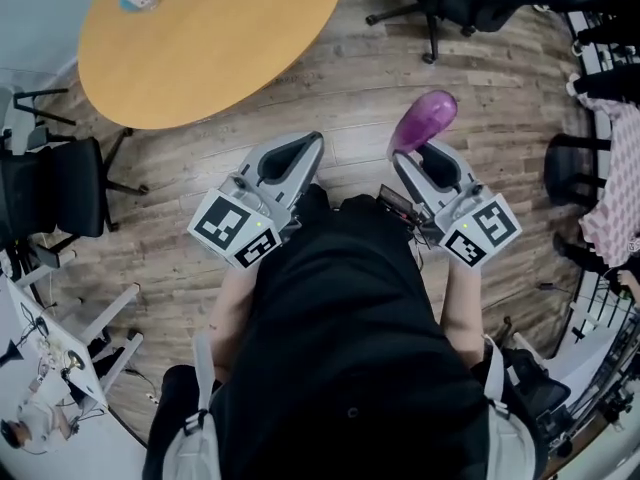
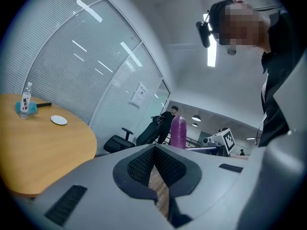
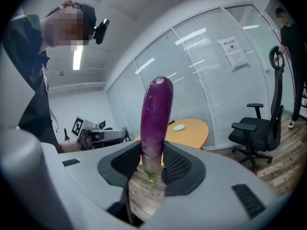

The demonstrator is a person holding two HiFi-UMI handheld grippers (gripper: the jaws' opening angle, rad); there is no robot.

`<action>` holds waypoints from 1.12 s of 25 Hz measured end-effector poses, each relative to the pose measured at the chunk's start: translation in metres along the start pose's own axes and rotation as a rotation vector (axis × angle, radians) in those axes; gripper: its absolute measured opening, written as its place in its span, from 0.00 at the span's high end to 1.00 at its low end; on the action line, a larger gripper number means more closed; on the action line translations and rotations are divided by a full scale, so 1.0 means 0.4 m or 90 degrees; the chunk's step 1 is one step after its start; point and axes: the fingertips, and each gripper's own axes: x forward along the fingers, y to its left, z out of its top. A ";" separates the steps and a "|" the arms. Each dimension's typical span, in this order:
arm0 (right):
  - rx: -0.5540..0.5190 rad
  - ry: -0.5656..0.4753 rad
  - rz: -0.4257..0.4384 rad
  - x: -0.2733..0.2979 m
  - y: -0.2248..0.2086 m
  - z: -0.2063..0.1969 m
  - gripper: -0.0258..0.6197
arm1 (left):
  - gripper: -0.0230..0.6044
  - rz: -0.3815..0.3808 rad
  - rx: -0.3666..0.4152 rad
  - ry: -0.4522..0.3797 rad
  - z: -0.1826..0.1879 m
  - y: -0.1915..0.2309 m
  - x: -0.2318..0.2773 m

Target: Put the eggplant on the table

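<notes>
My right gripper (image 3: 152,161) clamps the eggplant (image 3: 156,111) upright by its stem end; left gripper (image 2: 154,150) closed, empty. Carrying step, I judge: next reach over the table (image 1: 210,38), lower, release

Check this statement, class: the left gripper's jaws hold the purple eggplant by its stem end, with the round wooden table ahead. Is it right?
Not quite. The right gripper, not the left, holds it: the right gripper view shows its jaws closed on the stem end of the purple eggplant. The round wooden table is ahead, as stated.
</notes>
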 end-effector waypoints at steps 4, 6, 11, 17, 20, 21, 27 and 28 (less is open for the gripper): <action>0.000 -0.003 0.009 0.075 -0.031 0.033 0.73 | 0.95 0.007 0.005 0.000 0.025 0.061 0.016; -0.003 0.002 0.019 0.116 -0.047 0.049 0.73 | 0.95 0.019 0.002 0.000 0.035 0.095 0.020; -0.018 0.016 0.063 0.209 -0.115 0.098 0.73 | 0.95 0.068 -0.009 -0.005 0.057 0.172 0.050; -0.030 0.045 0.131 0.378 -0.263 0.168 0.73 | 0.95 0.154 -0.018 -0.013 0.103 0.314 0.144; -0.053 0.059 0.172 0.446 -0.344 0.231 0.73 | 0.95 0.206 -0.038 -0.034 0.148 0.373 0.210; -0.059 0.062 0.185 0.463 -0.372 0.253 0.73 | 0.95 0.219 -0.042 -0.042 0.164 0.386 0.236; -0.075 0.072 0.253 0.574 -0.528 0.351 0.73 | 0.95 0.283 -0.035 -0.078 0.248 0.453 0.383; -0.078 0.077 0.266 0.593 -0.550 0.360 0.73 | 0.95 0.297 -0.037 -0.083 0.256 0.464 0.403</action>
